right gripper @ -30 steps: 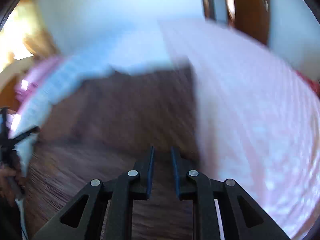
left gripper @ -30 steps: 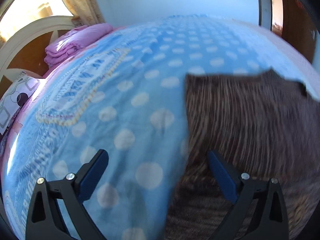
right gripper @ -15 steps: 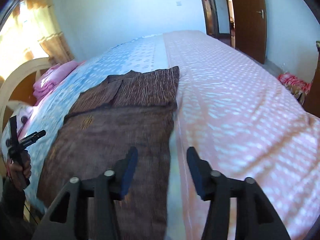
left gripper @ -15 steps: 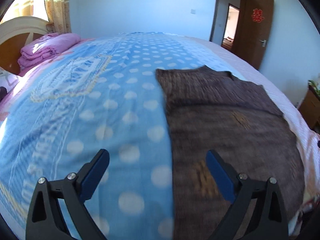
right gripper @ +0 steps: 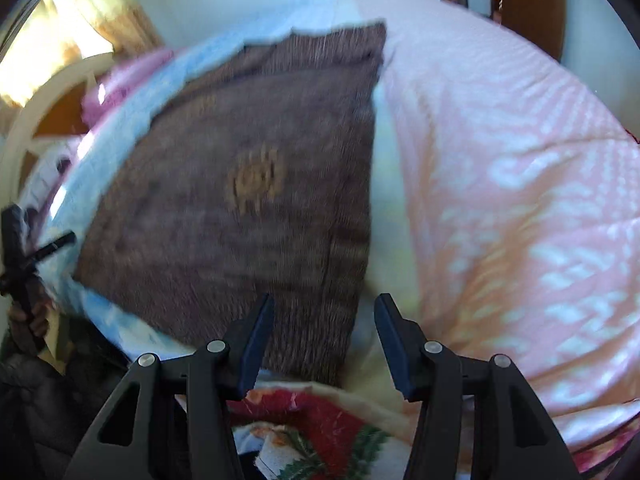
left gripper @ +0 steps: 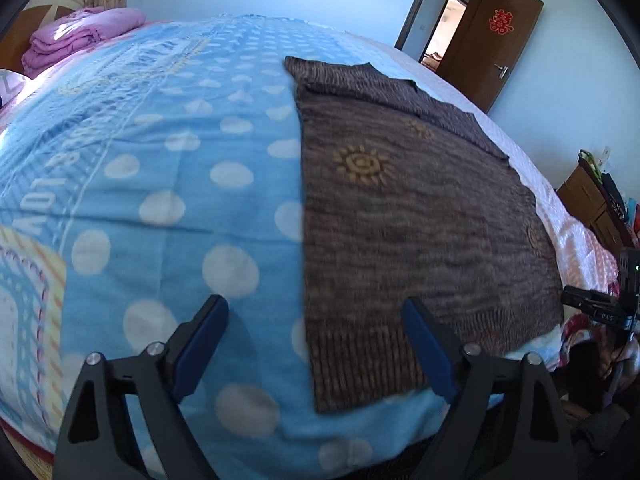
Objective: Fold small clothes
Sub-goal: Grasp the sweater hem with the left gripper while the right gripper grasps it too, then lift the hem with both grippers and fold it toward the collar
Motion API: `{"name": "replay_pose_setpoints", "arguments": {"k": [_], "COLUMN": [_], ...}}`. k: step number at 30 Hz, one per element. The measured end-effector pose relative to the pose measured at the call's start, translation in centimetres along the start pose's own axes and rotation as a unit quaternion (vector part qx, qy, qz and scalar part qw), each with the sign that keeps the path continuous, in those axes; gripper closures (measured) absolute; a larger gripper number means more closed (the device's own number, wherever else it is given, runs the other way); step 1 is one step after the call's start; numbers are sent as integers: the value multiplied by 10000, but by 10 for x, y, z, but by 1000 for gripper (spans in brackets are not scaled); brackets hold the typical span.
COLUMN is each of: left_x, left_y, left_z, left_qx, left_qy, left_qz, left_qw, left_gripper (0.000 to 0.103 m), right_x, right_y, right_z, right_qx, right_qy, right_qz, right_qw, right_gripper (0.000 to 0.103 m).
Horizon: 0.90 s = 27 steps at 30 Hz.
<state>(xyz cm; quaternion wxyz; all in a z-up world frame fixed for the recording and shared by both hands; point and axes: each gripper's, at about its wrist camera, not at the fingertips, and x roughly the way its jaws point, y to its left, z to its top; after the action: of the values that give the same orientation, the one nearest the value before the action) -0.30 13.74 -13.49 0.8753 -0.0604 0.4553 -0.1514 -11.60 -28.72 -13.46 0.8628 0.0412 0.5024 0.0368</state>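
A brown knitted garment (left gripper: 420, 216) with yellow sun motifs lies flat on the bed, its ribbed hem toward me; it also shows in the right wrist view (right gripper: 256, 200). My left gripper (left gripper: 316, 344) is open and empty, above the garment's near left hem corner. My right gripper (right gripper: 324, 340) is open and empty, above the garment's near right hem corner. Neither touches the cloth.
The bed has a blue polka-dot blanket (left gripper: 160, 184) on the left and a pink patterned cover (right gripper: 520, 184) on the right. Folded purple bedding (left gripper: 76, 36) sits by the headboard. A wooden door (left gripper: 492, 40) stands open. A red floral fabric (right gripper: 320, 436) hangs at the bed's near edge.
Both grippers have pulled back from the garment toward its hem edge. The right gripper went from shut to open. The garment now lies spread flat.
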Motion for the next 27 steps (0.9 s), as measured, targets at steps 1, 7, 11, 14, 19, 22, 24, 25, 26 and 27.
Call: {"name": "replay_pose_setpoints", "arguments": {"k": [1, 7, 11, 14, 19, 22, 24, 25, 26, 27], "left_x": [-2, -3, -5, -5, -4, -1, -2, -2, -4, -5], "left_y": [-5, -17, -20, -18, -14, -4, -2, -2, -2, -2], "left_z": [-7, -17, -22, -22, -20, -18, -17, -15, -11, -8], "left_qx": [153, 273, 327, 148, -46, -383, -459, -488, -526, -542], "left_qy": [-29, 87, 234, 231, 281, 378, 411, 425, 421, 416], "left_qz": [109, -42, -296, -418, -341, -542, -614, -653, -738, -811], "left_qw": [9998, 9996, 9988, 9987, 9990, 9971, 9962, 9958, 9950, 9944], "left_gripper": [13, 19, 32, 34, 82, 91, 94, 94, 95, 95], "right_x": [3, 14, 14, 17, 10, 4, -2, -6, -12, -16], "right_y": [3, 14, 11, 7, 4, 0, -3, -5, -7, -8], "right_z": [-2, -13, -12, -13, -10, -7, -3, 0, 3, 8], "right_qx": [-86, -138, -69, -15, 97, 228, 369, 449, 543, 637], "right_qy": [98, 380, 383, 396, 373, 337, 264, 219, 154, 87], "right_qz": [27, 303, 355, 345, 595, 803, 1006, 1112, 1255, 1397], "right_qw": [9999, 9987, 9986, 9986, 9975, 9959, 9939, 9925, 9905, 9881], "right_gripper": [49, 49, 50, 65, 94, 95, 96, 96, 96, 96]}}
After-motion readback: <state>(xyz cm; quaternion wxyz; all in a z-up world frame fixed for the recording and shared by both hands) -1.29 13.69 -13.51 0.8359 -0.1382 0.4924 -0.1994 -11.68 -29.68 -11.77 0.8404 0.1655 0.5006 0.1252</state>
